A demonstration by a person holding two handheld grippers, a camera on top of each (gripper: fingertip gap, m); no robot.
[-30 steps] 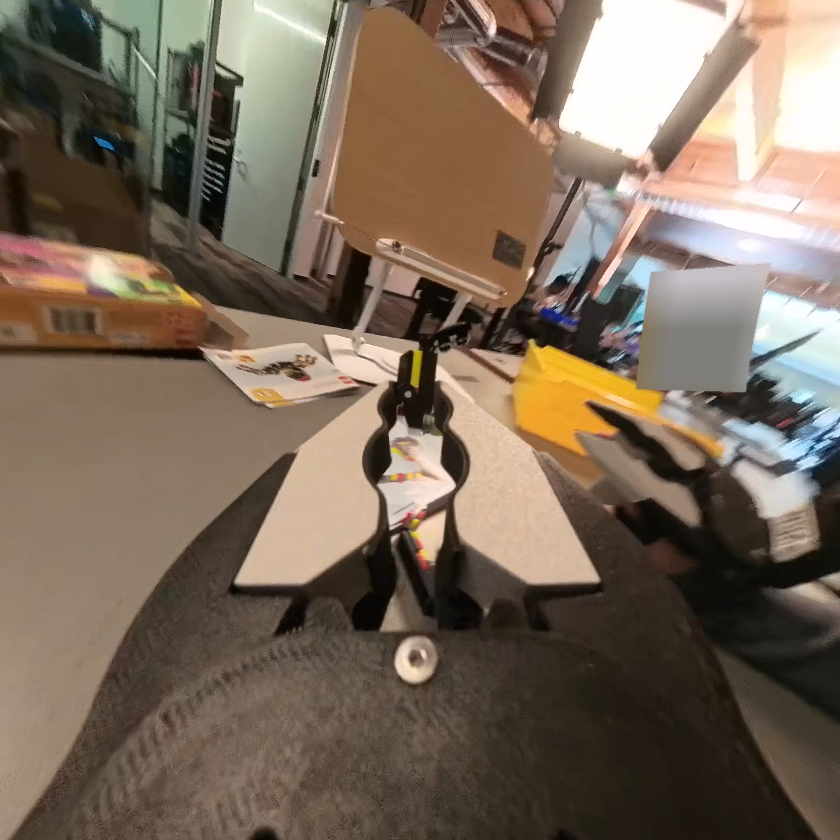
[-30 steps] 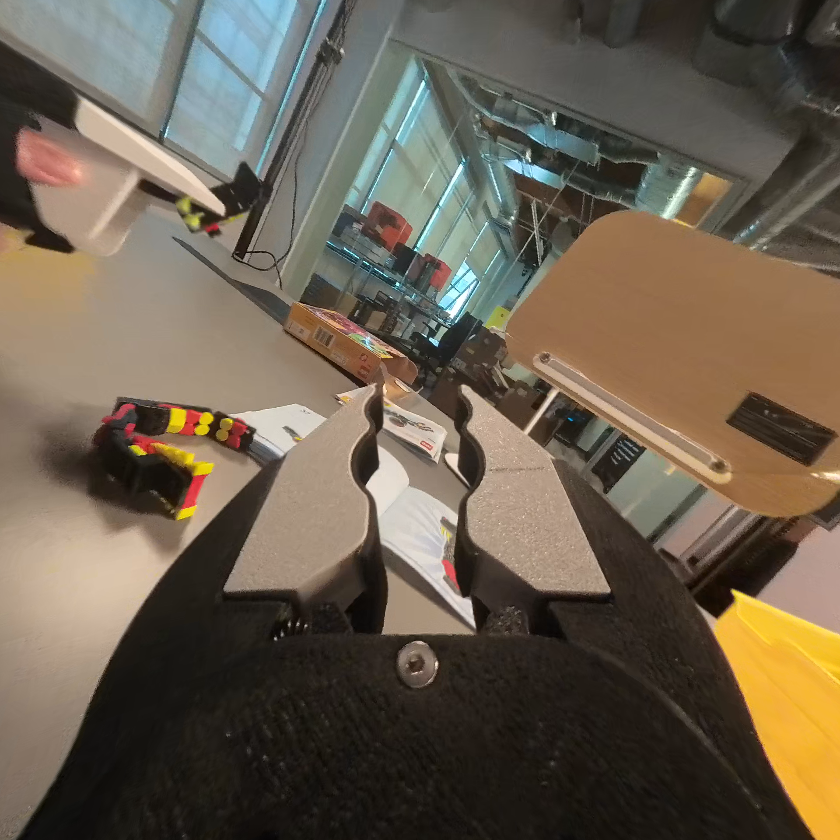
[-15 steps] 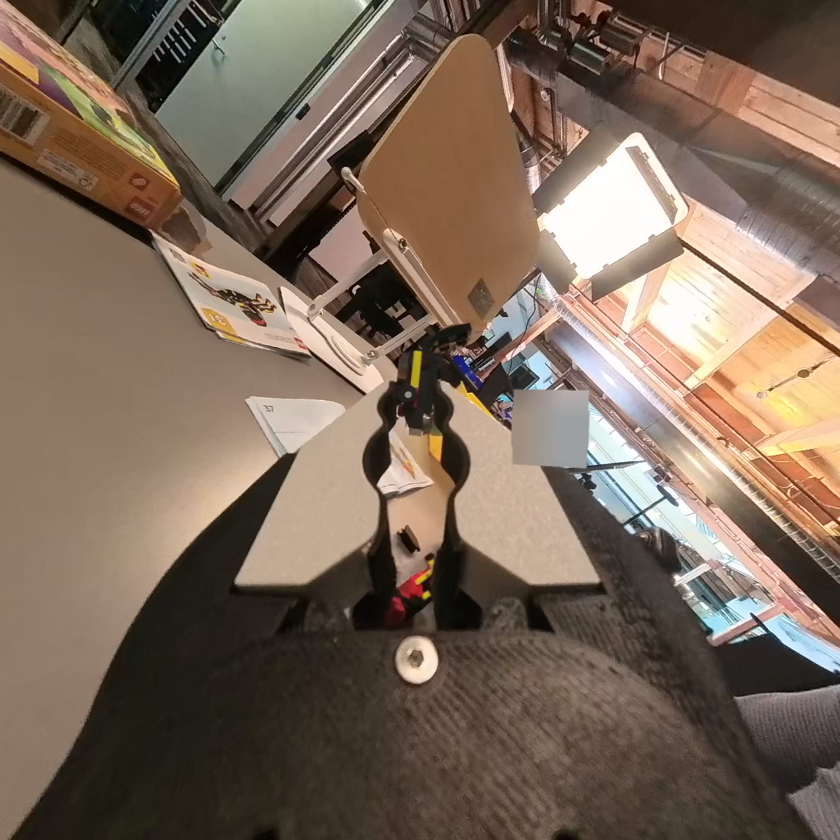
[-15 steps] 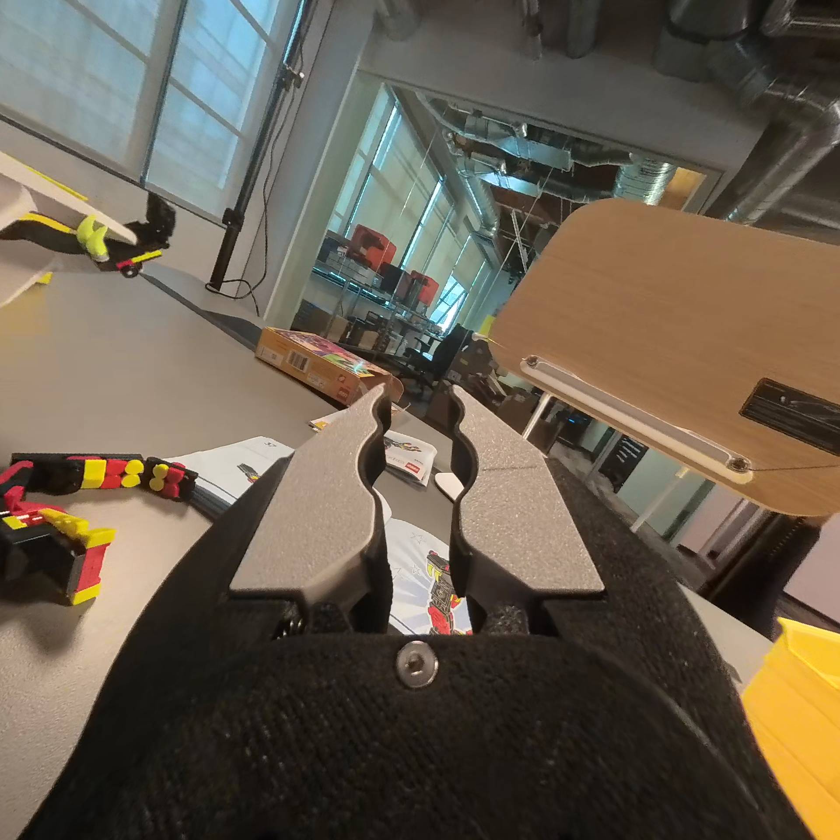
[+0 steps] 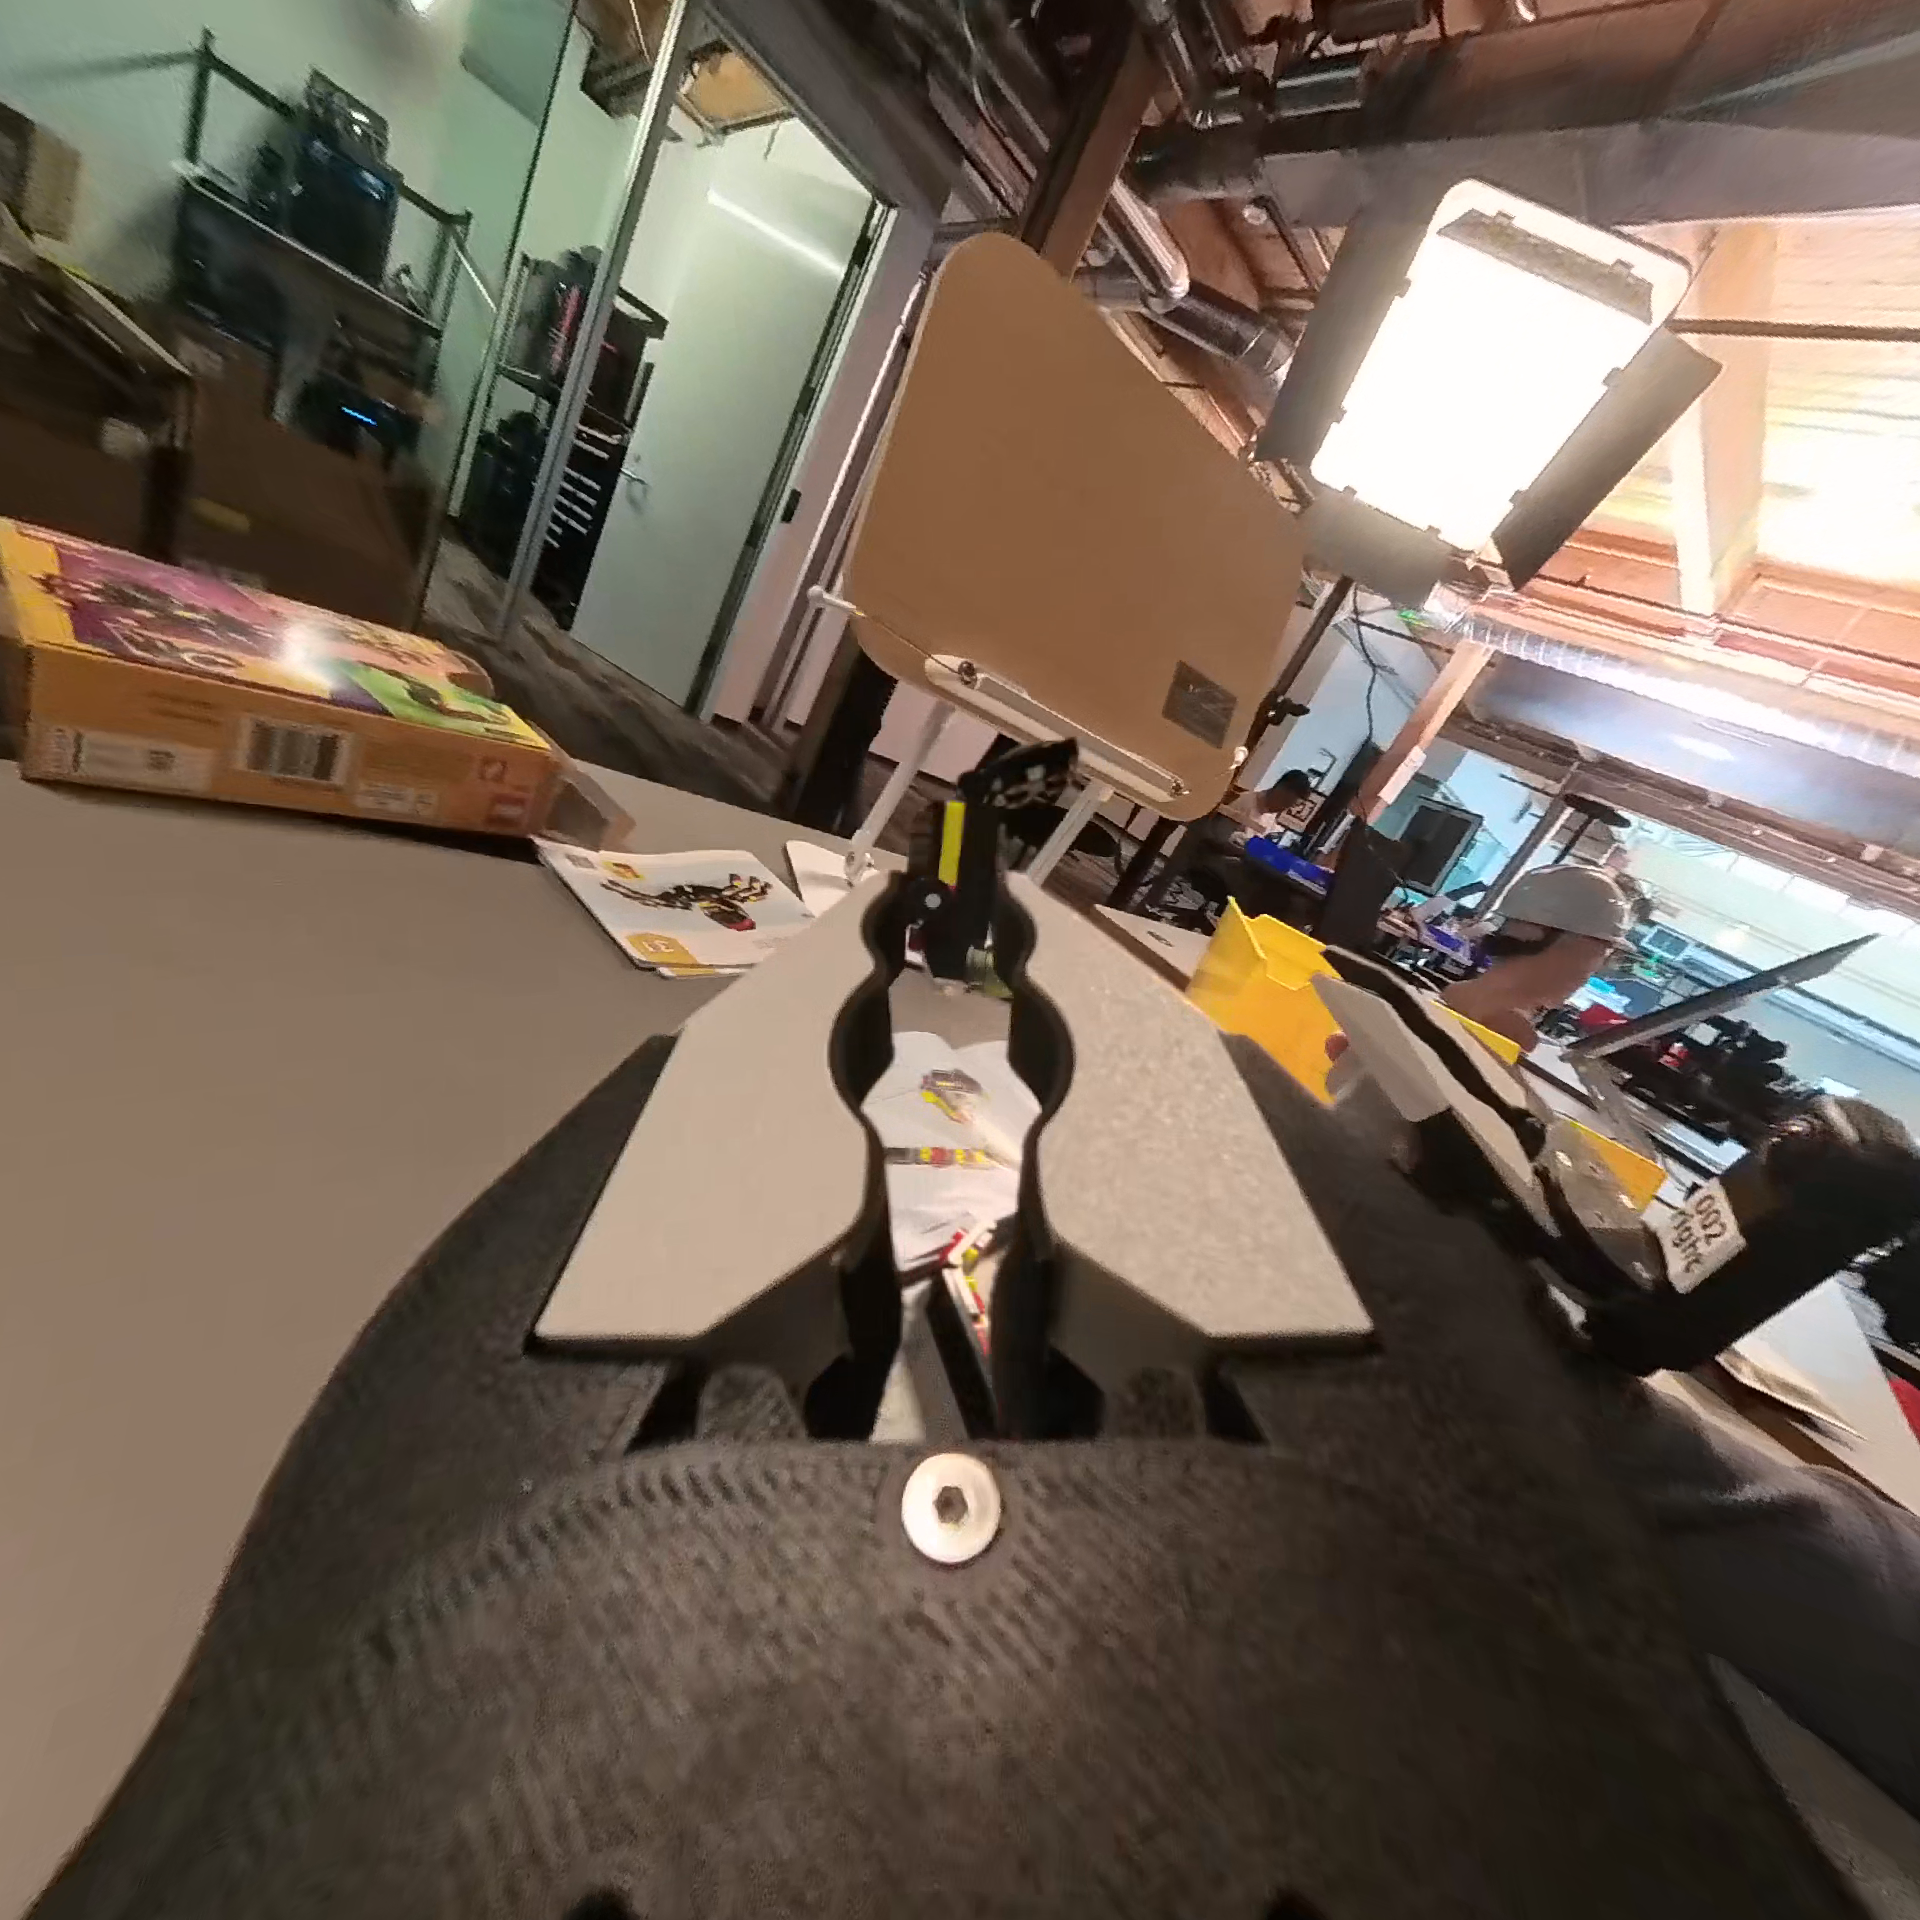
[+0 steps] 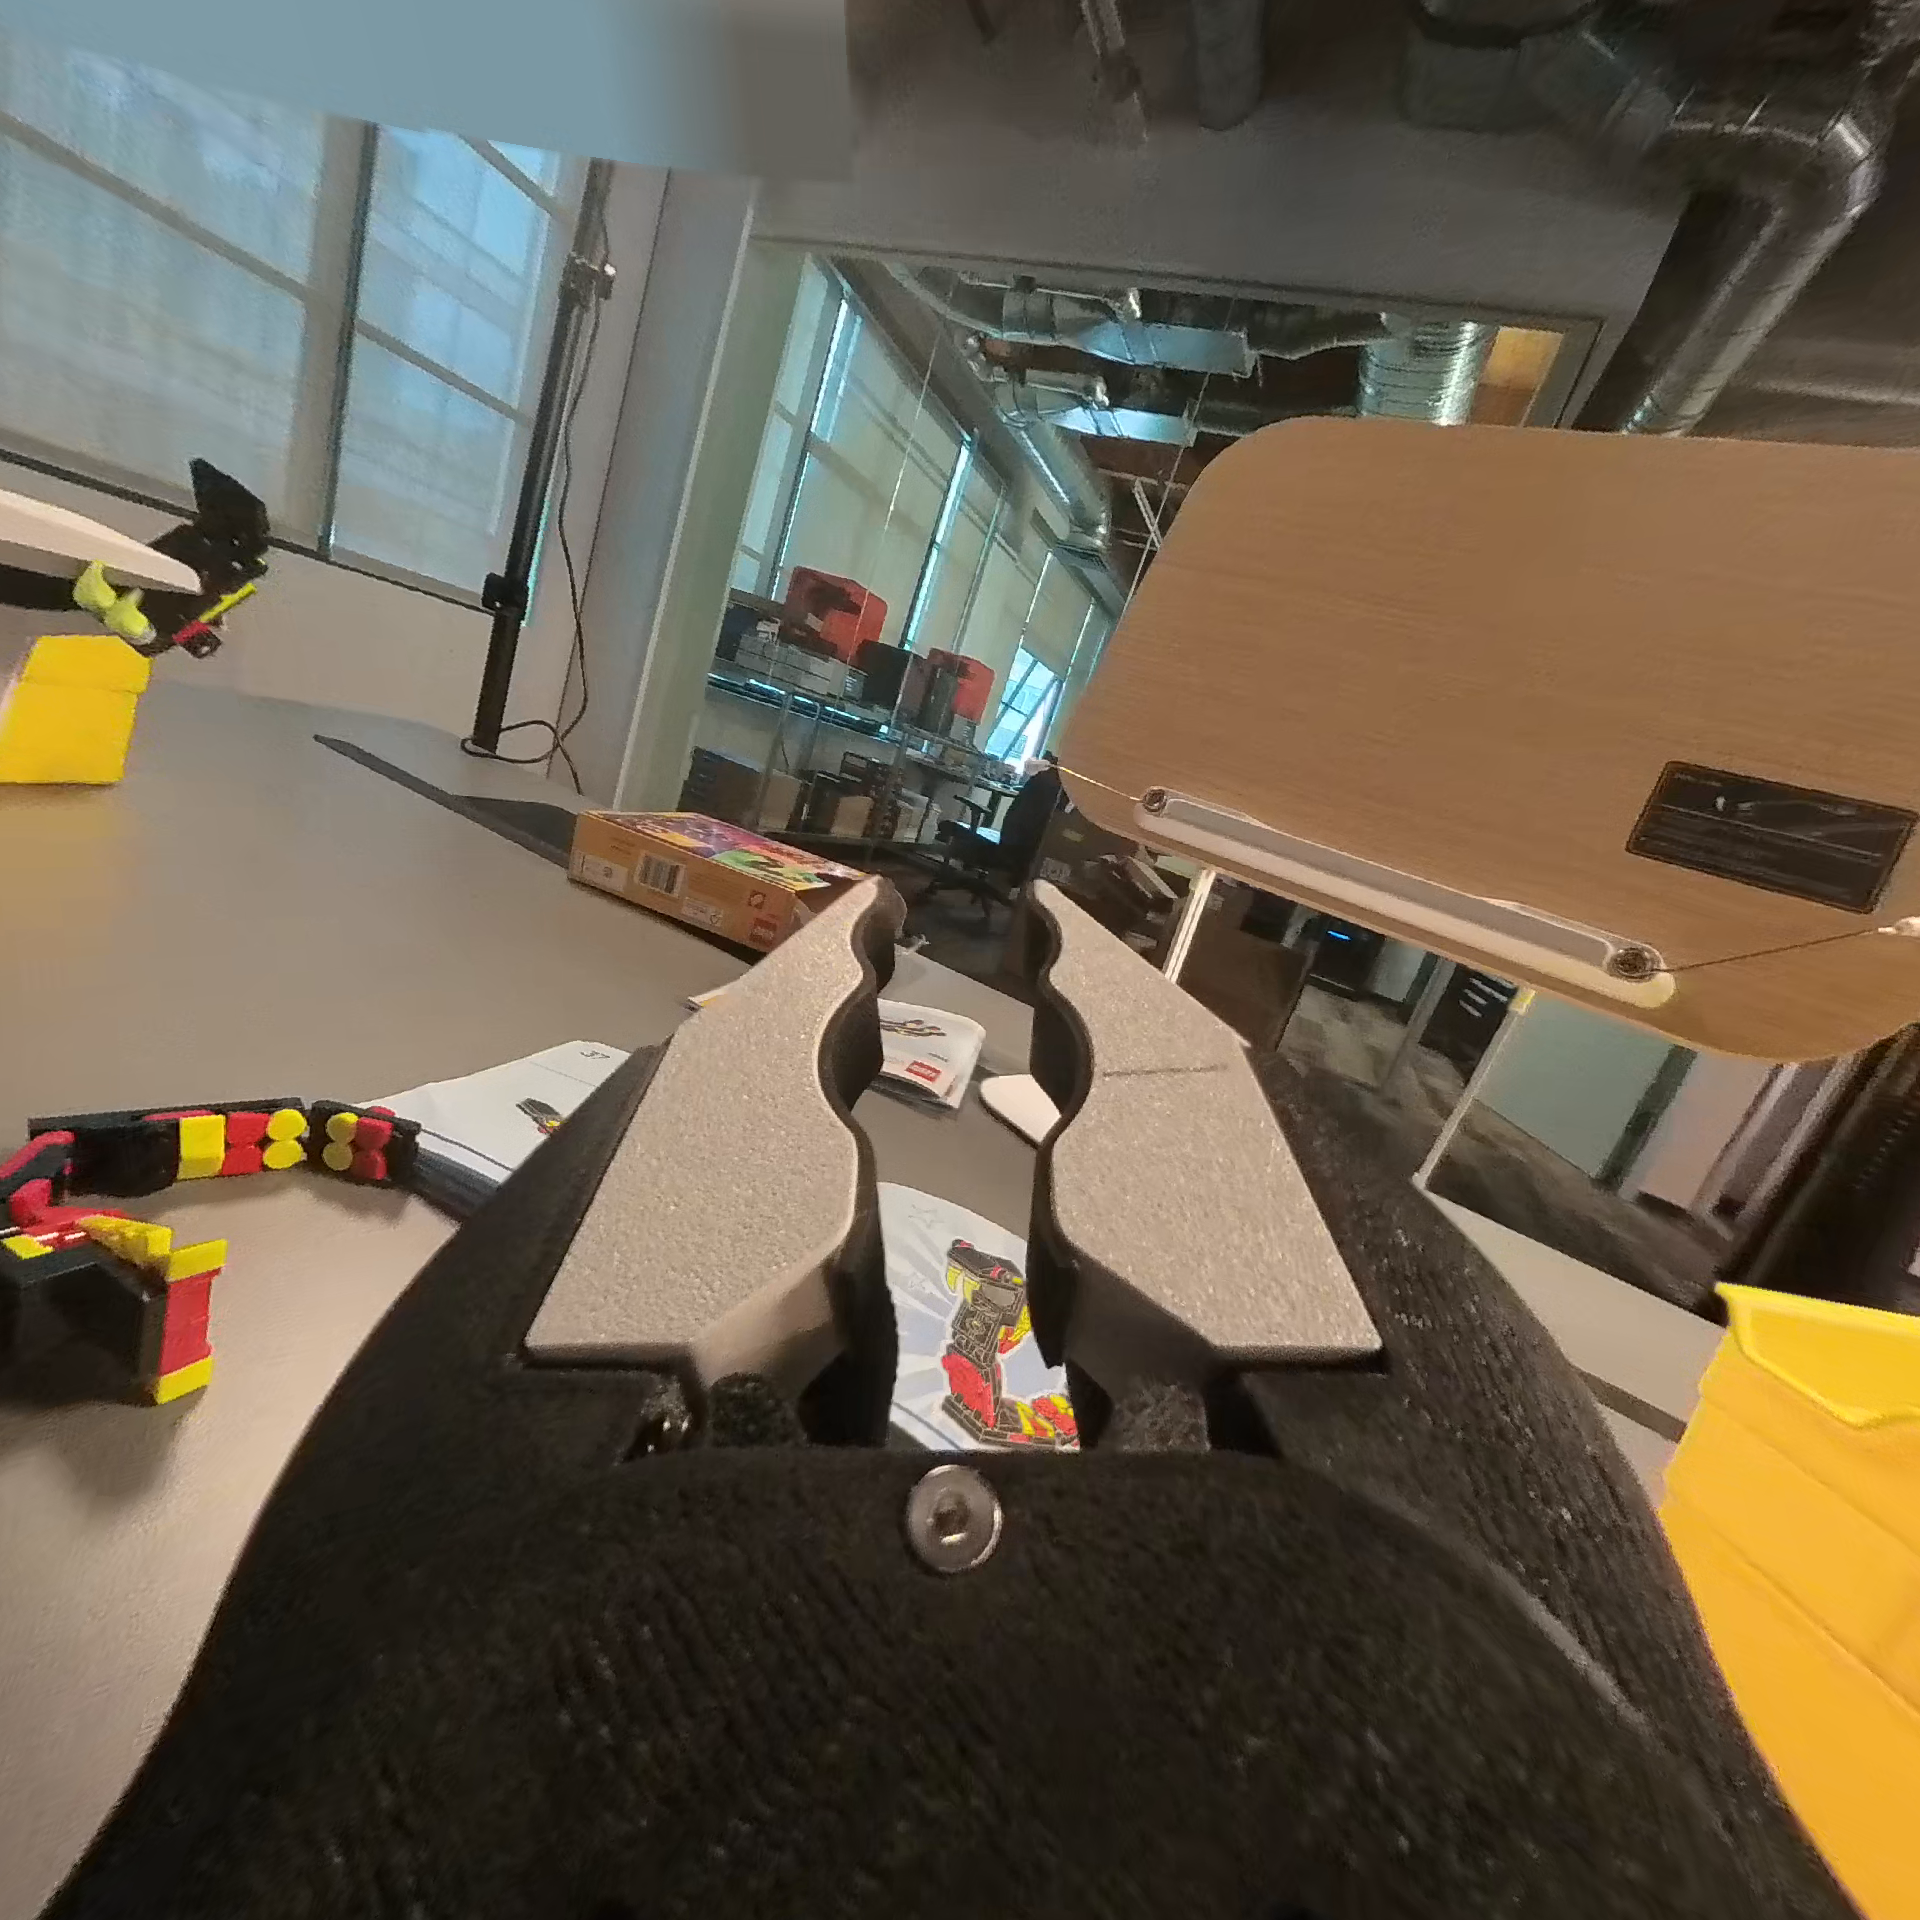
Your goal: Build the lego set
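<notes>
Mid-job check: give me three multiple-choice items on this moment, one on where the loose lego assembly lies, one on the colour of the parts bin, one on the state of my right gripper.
1. Where is the red, black and yellow lego assembly?
A. On the grey table, left of the right gripper
B. Inside the set box
C. On the wooden board

2. What colour is the parts bin?
A. Blue
B. Yellow
C. White

3. What is the right gripper's state?
A. Shut on a brick
B. Shut on the booklet
C. Open and empty

Answers: 1 A, it lies on the tabletop at the left edge of the right wrist view. 2 B, the bin at right is bright yellow. 3 C, a gap shows between the fingers with only the instruction booklet lying beneath.
</notes>
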